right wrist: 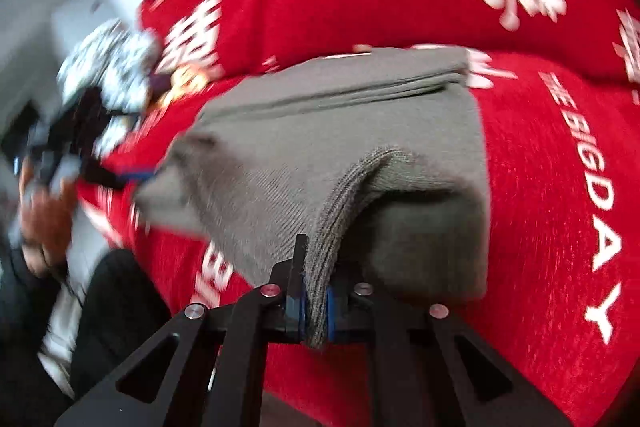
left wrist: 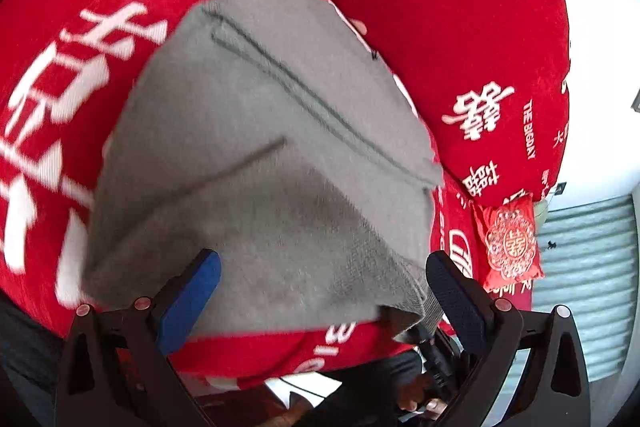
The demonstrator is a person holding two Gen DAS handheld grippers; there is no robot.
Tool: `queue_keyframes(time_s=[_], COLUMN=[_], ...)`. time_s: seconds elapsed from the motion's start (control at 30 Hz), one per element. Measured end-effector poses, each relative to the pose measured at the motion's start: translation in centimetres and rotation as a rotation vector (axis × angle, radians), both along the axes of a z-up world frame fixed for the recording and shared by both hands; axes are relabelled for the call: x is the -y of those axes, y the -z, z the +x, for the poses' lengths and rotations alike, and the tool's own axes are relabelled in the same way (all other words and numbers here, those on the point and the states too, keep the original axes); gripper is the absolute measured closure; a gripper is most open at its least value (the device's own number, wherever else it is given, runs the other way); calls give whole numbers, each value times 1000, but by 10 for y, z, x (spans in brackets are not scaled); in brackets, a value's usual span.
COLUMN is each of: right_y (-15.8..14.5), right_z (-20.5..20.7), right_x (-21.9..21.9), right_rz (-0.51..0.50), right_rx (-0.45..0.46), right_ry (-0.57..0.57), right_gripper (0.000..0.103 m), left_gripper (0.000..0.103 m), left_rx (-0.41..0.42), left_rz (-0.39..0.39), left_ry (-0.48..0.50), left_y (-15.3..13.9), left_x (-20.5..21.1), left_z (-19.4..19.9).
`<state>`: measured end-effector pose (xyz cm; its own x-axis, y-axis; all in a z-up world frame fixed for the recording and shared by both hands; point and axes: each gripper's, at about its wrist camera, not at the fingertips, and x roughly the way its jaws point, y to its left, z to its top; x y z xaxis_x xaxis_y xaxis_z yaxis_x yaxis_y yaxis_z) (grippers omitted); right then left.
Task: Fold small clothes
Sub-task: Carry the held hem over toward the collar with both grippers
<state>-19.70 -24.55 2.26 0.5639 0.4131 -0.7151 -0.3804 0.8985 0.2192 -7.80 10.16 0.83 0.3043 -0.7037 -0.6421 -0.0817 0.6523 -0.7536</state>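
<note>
1. A grey knit garment point(left wrist: 256, 155) lies folded into a rough rectangle on a red plush cover point(left wrist: 460, 27) printed with white Chinese characters and "THE BIG DAY".
2. The garment's fabric is fine-ribbed, with raised seam lines running from 11 toward 4 o'clock in the left wrist view.
3. The left gripper point(left wrist: 324, 287) stands with jaws wide apart, blue pads flanking the garment's near edge without pressing it.
4. The right gripper point(right wrist: 316, 303) is clamped on a bunched, coarser ribbed hem of the garment at 6 o'clock, lifting it into a ridge.
5. A small red embroidered pouch point(left wrist: 512, 243) with a round gold-white pattern sits at 4 o'clock.
</note>
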Motion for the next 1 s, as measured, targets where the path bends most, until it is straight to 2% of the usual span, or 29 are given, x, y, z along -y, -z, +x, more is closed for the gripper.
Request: queue_keyframes(time_s=[0.1,0.33,0.47,0.5,0.53,0.57,0.6,0.63,0.73,0.8,0.87,1.0], right_y=[7,3,5,6,6,6,6,5,-3,-9,-16,-40], right_z=[-12,-5,-5,-5,-5,-6,-5,-6,-5,-3,-1,11], right_x=[1,12,11,11,12,13,15,17,24,28,33,39], right_rz=[-3,71,74,81,88,94,101,111,140,151,176,261], right_rx=[-6,10,9,7,6,6,8,13,28,40,41,53], right_ry=[-37,-3,-18,-19,-18,-18,-17,-16,-8,9,31,75], right_gripper=[96,96,96,96,96,96,96,96,96,96,96,96], left_gripper=[0,0,0,2,8,40,86,99,98,98,98,98], left_rx=[-1,-67,-150,-140,-131,-124,-119,-123,-125,-105,-59,60], left_rz=[12,119,274,318,356,428,473,461,476,447,377,367], left_ry=[17,-14,5,4,3,-4,4,40,27,-15,-69,-143], left_y=[-1,-8,9,7,4,-2,-5,-5,-3,-8,-23,-60], left_x=[11,45,72,78,82,87,89,91,84,73,57,33], left_z=[-6,33,59,61,61,58,55,51,40,32,22,12])
